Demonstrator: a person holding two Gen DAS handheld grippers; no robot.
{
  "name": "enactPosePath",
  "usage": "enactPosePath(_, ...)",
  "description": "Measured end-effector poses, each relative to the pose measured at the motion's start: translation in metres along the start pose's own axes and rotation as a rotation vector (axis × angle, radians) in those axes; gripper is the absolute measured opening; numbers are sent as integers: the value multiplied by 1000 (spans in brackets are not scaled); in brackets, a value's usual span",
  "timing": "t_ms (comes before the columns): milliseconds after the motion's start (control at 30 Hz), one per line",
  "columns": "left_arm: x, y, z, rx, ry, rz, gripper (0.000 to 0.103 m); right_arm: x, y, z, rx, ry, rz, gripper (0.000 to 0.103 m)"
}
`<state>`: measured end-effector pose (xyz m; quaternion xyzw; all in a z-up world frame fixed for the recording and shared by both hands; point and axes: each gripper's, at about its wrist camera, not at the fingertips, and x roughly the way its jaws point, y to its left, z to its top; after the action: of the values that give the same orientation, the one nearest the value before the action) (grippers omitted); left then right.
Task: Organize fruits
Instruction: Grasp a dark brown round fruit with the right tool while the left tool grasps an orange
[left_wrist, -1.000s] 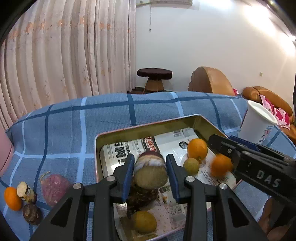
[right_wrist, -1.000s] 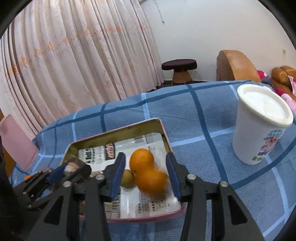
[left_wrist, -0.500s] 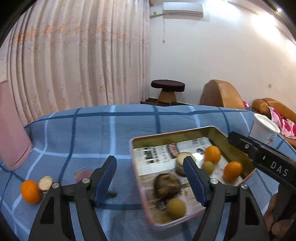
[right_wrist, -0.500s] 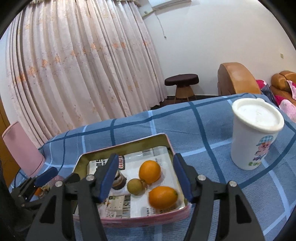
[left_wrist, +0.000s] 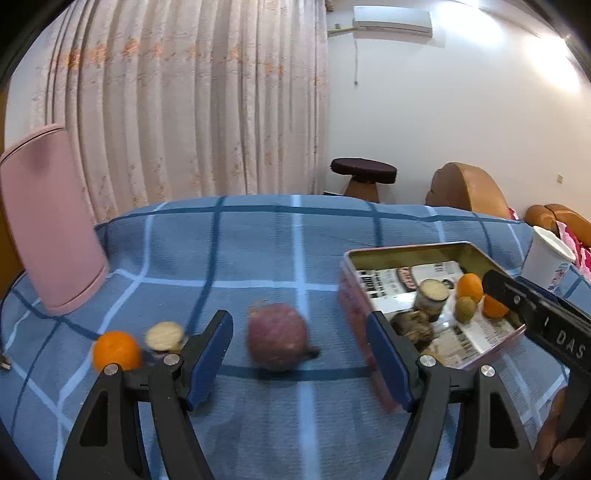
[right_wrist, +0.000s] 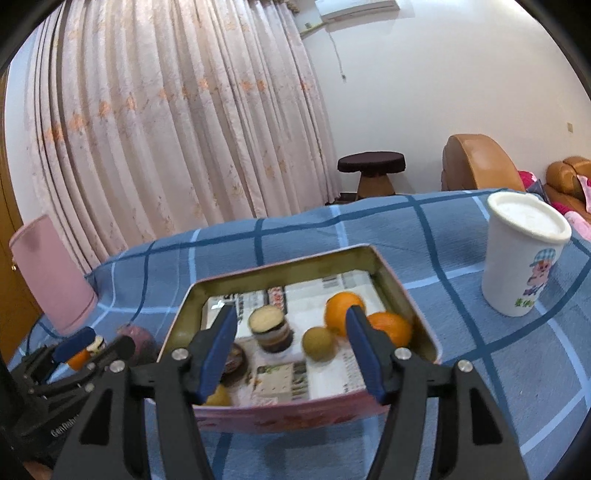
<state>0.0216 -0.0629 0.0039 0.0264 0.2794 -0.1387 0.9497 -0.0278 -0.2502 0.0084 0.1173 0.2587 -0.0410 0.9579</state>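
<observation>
A pink metal tin (right_wrist: 391, 267) lined with newspaper holds two oranges (right_wrist: 343, 308), a small green fruit (right_wrist: 318, 343), a cut brown piece (right_wrist: 271, 328) and other fruit. It also shows in the left wrist view (left_wrist: 406, 253). My left gripper (left_wrist: 299, 350) is open and empty, over the cloth left of the tin, with a reddish round fruit (left_wrist: 277, 335) between its fingers' line of sight. An orange (left_wrist: 116, 350) and a pale cut piece (left_wrist: 164, 334) lie to its left. My right gripper (right_wrist: 288, 343) is open and empty before the tin.
A blue checked cloth (left_wrist: 258, 243) covers the table. A white cup with a cartoon print (right_wrist: 522, 254) stands right of the tin. A pink container (left_wrist: 48, 221) stands at the far left. A stool and sofas lie beyond the table.
My left gripper let go of the cut brown piece in the tin, opened and swung left toward the loose fruit. My right gripper released an orange into the tin and drew back.
</observation>
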Motion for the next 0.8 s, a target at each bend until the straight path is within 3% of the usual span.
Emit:
enactPosePath(400,-9,54,-7,-37,6,62,76,-4,67,-23,-67,45,86,65)
enactPosePath(800,-14,132,-16,-137,45,139,75,11,128,-39,-150,114,169,65)
